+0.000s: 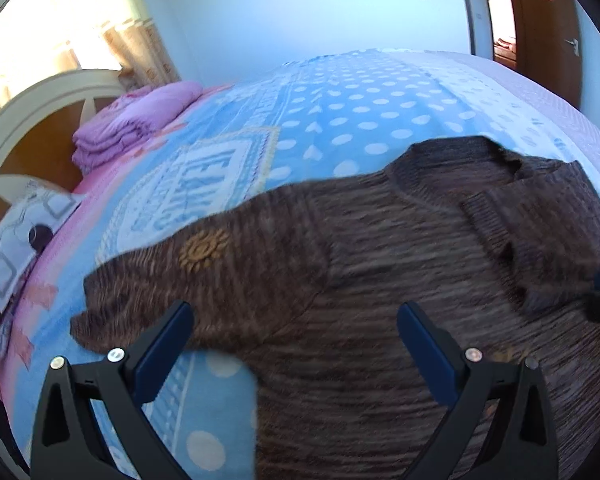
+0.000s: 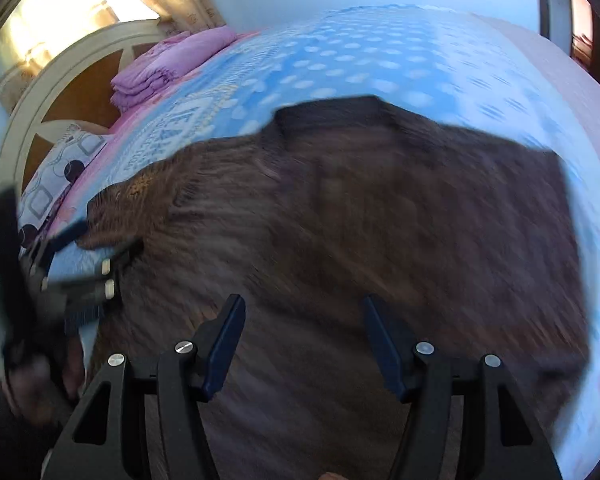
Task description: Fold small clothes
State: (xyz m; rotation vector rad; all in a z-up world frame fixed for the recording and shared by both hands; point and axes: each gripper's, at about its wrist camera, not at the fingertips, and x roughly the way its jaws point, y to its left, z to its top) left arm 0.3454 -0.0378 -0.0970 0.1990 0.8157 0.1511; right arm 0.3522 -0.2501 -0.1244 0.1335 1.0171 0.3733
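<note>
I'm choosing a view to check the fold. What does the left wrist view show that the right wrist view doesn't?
Only the left wrist view: the folded-in sleeve by the V-neck collar, sharply. Only the right wrist view: the left gripper, seen from the side, and the sweater's far right edge. Both share: the brown sweater, its yellow flower patch, the polka-dot blanket, both grippers open.

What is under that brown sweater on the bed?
The brown knitted sweater lies on a blue polka-dot blanket, which shows all around it. Whatever is directly beneath the sweater is covered, so anything else there cannot be seen.
</note>
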